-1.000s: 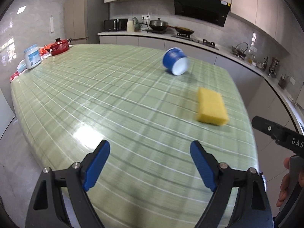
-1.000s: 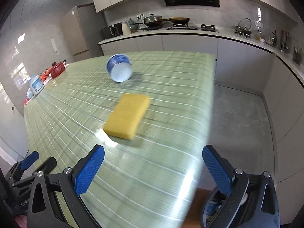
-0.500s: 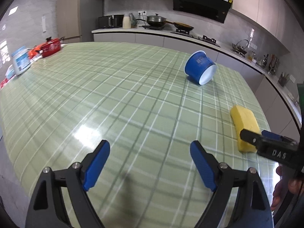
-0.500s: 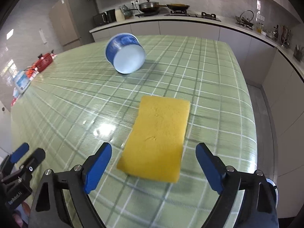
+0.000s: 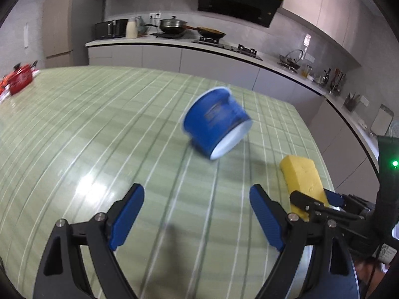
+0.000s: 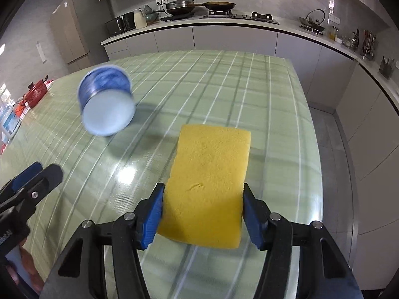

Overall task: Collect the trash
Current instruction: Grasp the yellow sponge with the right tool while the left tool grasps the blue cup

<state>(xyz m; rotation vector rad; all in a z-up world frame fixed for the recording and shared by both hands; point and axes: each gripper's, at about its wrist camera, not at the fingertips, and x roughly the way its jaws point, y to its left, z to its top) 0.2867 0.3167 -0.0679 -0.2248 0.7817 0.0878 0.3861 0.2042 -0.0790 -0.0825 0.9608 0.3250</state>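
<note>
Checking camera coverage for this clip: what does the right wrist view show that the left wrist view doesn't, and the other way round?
Only the right wrist view shows the right gripper closed on the yellow sponge, a blue pad against each long side, plus the white open mouth of the blue cup.

Only the left wrist view shows the left gripper open and empty, aimed at the cup's blue side wall.

Both show the cup lying tipped on the green plaid tablecloth, the sponge near the table's right edge, and the red pot at far left.

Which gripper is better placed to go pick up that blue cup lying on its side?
Left. The left gripper is open and empty, pointed at the blue cup; the right gripper already clamps the yellow sponge.
</note>
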